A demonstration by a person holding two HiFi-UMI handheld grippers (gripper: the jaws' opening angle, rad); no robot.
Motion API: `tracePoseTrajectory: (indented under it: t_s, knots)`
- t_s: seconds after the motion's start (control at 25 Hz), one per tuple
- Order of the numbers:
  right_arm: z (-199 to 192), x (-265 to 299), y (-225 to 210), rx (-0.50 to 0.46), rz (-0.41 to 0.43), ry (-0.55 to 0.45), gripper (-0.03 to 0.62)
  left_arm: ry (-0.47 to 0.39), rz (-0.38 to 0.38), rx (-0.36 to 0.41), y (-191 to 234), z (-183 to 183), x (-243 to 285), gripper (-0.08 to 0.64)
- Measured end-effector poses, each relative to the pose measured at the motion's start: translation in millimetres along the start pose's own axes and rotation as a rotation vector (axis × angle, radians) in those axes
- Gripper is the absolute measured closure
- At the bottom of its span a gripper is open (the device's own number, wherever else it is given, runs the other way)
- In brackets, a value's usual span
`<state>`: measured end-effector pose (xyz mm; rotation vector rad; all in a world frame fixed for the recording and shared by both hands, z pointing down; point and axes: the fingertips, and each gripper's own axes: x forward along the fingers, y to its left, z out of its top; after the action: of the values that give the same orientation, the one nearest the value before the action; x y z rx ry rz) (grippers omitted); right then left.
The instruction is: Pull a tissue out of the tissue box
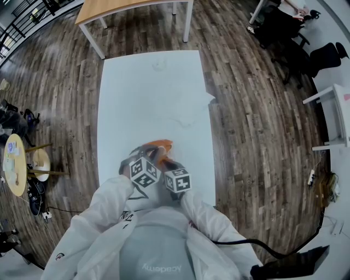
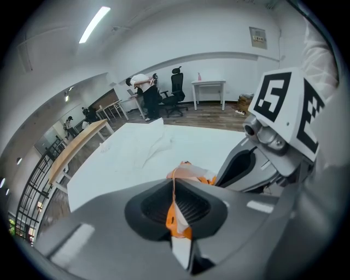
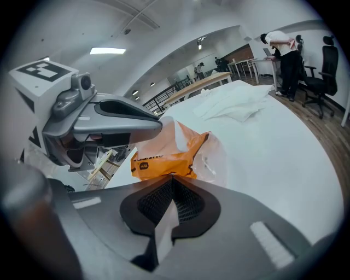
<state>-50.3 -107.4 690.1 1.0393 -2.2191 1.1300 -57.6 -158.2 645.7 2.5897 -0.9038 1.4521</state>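
An orange tissue pack (image 1: 159, 146) in thin plastic wrap lies on the white table (image 1: 153, 93), just in front of the person. Both grippers meet over it. My left gripper (image 2: 174, 188) is shut, with orange and white wrapper film pinched between its jaws; the pack (image 2: 192, 174) shows just past the tips. My right gripper (image 3: 172, 178) is shut too, a white sliver caught in its jaws and the pack (image 3: 164, 156) touching its tips. In the head view the marker cubes of the left gripper (image 1: 149, 158) and right gripper (image 1: 165, 163) hide the grip points.
Loose crumpled white tissue (image 3: 235, 101) lies farther out on the table. A wooden table (image 1: 126, 8) stands beyond the far end. Office chairs (image 1: 322, 54) and a white desk (image 1: 333, 117) are at the right, where a person (image 3: 281, 49) bends over a desk.
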Motion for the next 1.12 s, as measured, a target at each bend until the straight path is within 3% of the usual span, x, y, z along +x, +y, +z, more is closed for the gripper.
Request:
tracePoseTrajectory:
  t_s: [0.8,1.12]
  knots:
    - [-0.3,4.3,-1.7,0.001,-0.008,0.005,0.591,-0.003,-0.026,0.002,-4.1,3.2,-10.9,0.558]
    - [-1.9,9.4,-3.7,0.005,-0.018,0.009,0.591,-0.025,-0.051,-0.046,-4.3,7.0,-22.2,0.558]
